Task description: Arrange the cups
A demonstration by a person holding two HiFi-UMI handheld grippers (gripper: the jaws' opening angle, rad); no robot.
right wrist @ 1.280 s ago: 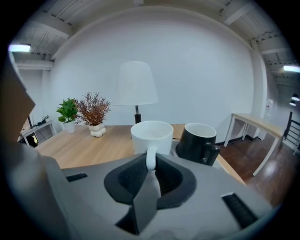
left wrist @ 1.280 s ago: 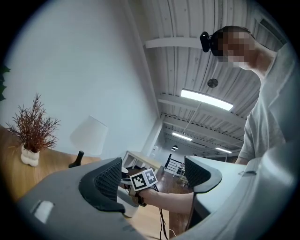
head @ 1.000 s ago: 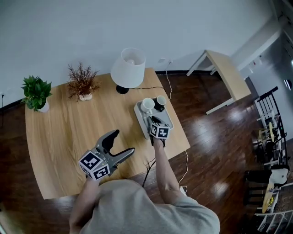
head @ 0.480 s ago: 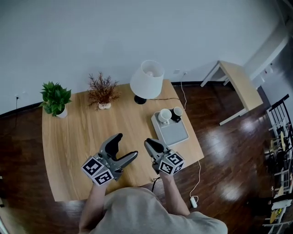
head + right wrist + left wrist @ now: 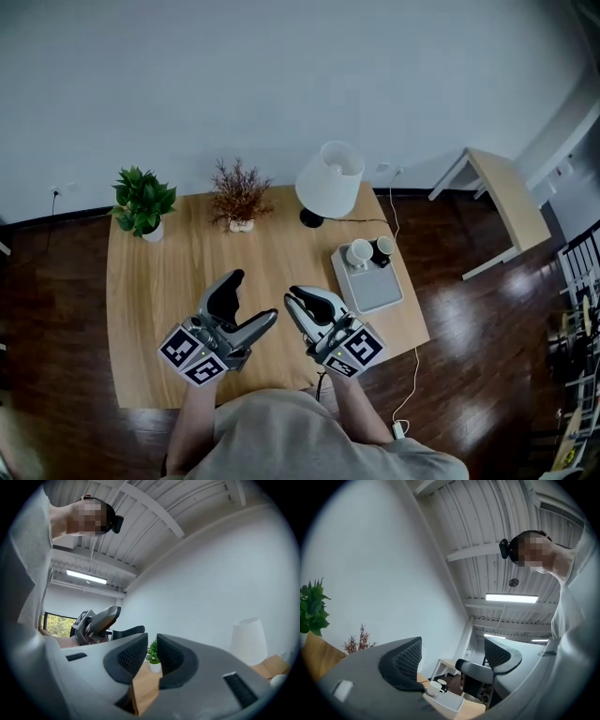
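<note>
Cups stand side by side at the far end of a grey tray (image 5: 375, 292): a white cup (image 5: 359, 253) on the left and a dark cup (image 5: 382, 248) just beside it on the right. The tray lies near the right edge of a wooden table (image 5: 169, 281), and the rest of its surface is bare.

Both grippers hang over the near part of the table, well apart from the tray. The left gripper (image 5: 251, 296) has its jaws spread wide with nothing between them. In the left gripper view the white cup shows far beyond the gap, standing in the tray. The right gripper (image 5: 298, 298) has its jaws drawn nearly together, leaving only a thin slit, and holds nothing. The right gripper view looks across the table toward a green potted plant (image 5: 153, 654).

Along the far edge of the table stand the potted plant, a small pot of dried branches (image 5: 239, 192) and a white-shaded lamp (image 5: 330, 178), whose cord runs off the right side.
</note>
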